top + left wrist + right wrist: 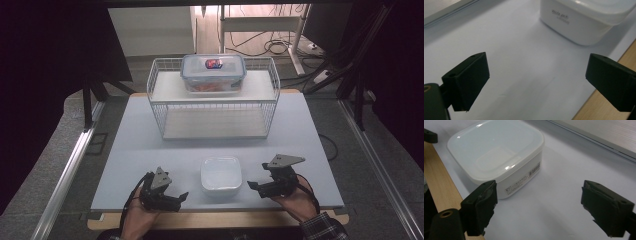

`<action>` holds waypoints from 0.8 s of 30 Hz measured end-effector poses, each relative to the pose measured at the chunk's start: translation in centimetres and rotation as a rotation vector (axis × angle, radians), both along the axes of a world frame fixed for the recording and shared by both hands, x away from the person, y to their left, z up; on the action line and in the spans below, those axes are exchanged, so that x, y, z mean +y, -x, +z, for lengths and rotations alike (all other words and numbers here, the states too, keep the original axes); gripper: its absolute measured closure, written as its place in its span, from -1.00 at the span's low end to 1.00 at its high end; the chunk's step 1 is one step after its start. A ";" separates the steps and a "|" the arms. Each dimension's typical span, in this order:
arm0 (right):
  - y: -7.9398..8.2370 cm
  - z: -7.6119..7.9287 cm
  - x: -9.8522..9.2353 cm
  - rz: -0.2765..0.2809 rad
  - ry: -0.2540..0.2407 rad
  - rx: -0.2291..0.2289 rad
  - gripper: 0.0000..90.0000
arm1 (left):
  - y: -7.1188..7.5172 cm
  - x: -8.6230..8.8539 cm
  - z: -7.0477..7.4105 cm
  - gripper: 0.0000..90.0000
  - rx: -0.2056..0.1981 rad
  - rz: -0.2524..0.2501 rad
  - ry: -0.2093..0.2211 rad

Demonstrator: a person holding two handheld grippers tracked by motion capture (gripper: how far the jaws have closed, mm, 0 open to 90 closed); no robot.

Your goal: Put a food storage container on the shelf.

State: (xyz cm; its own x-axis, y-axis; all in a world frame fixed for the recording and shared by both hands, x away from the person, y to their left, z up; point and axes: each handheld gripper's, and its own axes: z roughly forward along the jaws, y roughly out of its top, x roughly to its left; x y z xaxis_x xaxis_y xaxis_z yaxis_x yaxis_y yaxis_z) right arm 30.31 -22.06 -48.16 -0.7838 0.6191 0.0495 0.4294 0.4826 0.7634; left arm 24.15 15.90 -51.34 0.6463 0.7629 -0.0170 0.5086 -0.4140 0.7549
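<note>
The box (221, 173), a white square tub with its lid on, is sitting at the near edge of the bench (150, 150), midway between the two hands, and that placing looks deliberate: each hand can come at it from its own side without crossing the other. The left tongs (181, 198) are lying low by the bench's front edge with the jaws standing wide apart and nothing between them; in the left gripper view the box (579, 22) is showing ahead and off to one side, well apart from the jaws, so the tongs (536, 82) are aiming toward it but not yet lined up. The right tongs (254, 187) are likewise gaping and gripping nothing, pointing inward at the box's right wall. In the right gripper view the box (499, 155) is lying just beyond one jaw of the tongs (539, 205), with its printed label facing the camera.

Both pairs being spread this wide is probably readiness for a two-sided hold: the tub is broad, and a lidded box is steadier when it is pinched at opposite walls or rims.

Farther back a wire rack (215, 107) is standing across the bench, carrying a clear tub (213, 73) with a blue-rimmed lid on its upper shelf. The lower shelf beneath is looking free, which may be where the box is heading.
</note>
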 end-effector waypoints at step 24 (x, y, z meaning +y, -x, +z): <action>-1.1 1.8 2.4 0.070 -0.030 0.024 -0.43 | -3.2 -2.6 2.2 -0.60 0.014 -0.060 0.094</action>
State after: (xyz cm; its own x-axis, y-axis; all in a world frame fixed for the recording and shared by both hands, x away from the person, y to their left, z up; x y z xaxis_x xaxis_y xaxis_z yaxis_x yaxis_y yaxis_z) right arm 31.38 -19.71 -46.40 -0.8236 0.5605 0.0869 0.4139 0.4892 0.7677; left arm 27.36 13.25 -49.10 0.6901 0.7173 -0.0962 0.4959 -0.3719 0.7847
